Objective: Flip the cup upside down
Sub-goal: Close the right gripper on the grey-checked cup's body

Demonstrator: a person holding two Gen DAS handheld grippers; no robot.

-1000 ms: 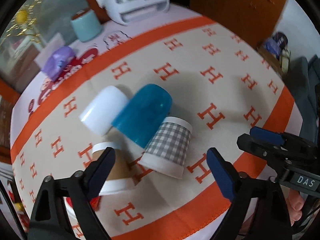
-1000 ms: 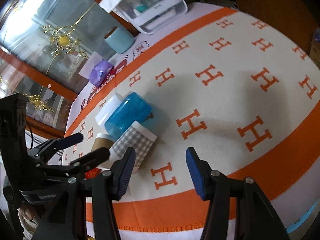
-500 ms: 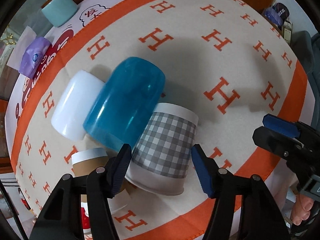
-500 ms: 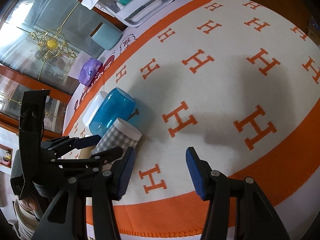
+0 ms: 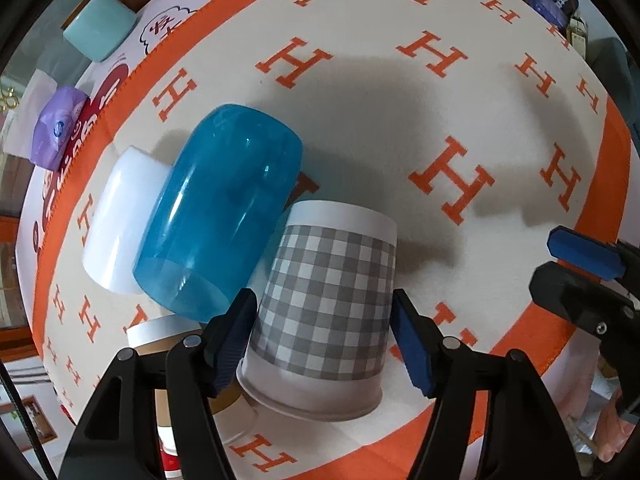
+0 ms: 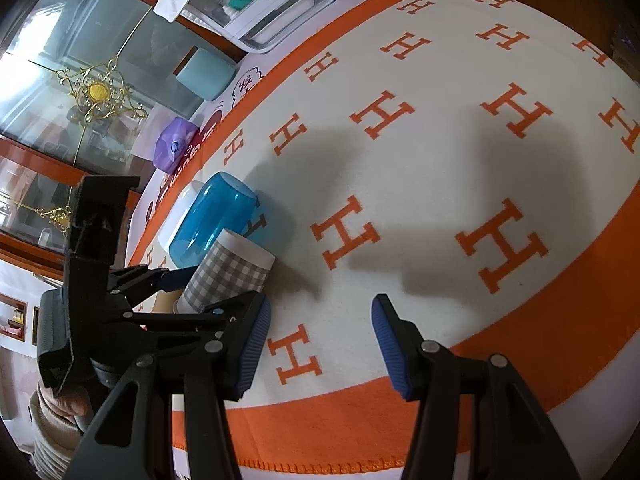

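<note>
A grey checked paper cup (image 5: 328,304) stands mouth up on the H-patterned cloth (image 5: 360,92). My left gripper (image 5: 320,340) has its fingers on either side of the cup's lower body, touching or nearly touching it. The cup also shows in the right wrist view (image 6: 228,276), with the left gripper around it. A blue plastic cup (image 5: 220,224), a white cup (image 5: 116,216) and a brown paper cup (image 5: 172,340) stand close beside it. My right gripper (image 6: 320,340) is open and empty over bare cloth, to the right of the cups.
A purple pack (image 5: 56,132), a teal box (image 5: 100,26) and a white plastic container (image 6: 260,4) sit at the table's far side. The cloth's orange border (image 6: 360,420) marks the near table edge. A glass cabinet (image 6: 80,80) stands behind.
My left gripper has moved forward and down onto the checked cup and its fingers have narrowed around it. The right gripper has barely moved.
</note>
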